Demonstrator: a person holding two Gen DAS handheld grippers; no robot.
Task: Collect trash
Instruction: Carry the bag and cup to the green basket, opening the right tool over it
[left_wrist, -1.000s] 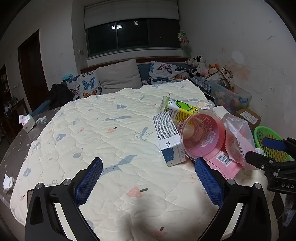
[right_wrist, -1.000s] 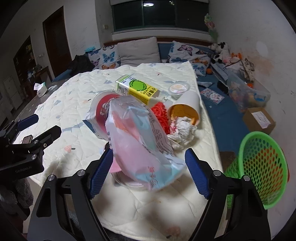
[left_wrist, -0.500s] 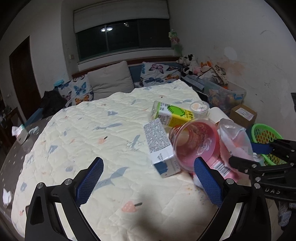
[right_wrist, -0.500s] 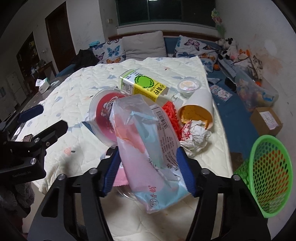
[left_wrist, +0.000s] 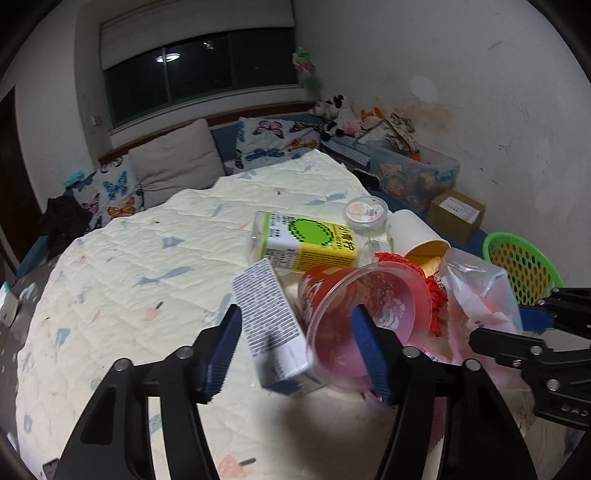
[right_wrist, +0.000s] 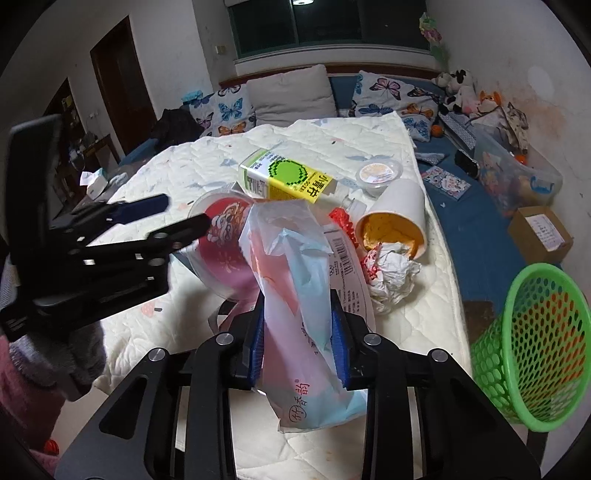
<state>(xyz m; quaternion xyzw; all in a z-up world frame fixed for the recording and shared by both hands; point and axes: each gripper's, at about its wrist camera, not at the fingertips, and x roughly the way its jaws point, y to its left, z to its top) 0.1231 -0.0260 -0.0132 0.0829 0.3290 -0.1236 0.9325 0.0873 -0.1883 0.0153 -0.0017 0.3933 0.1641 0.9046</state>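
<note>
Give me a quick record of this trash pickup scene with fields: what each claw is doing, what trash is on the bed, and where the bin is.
surface: quilted bedcover
right claw: shut on the plastic bag, jaws just closed
left claw: jaws just been closing around the white carton and the rim of the pink plastic cup; no firm grip visible
other trash: yellow-green carton, paper cup on its side, crumpled paper, small lidded tub
bin: green basket, off the bed's edge, on the right claw's side
</note>
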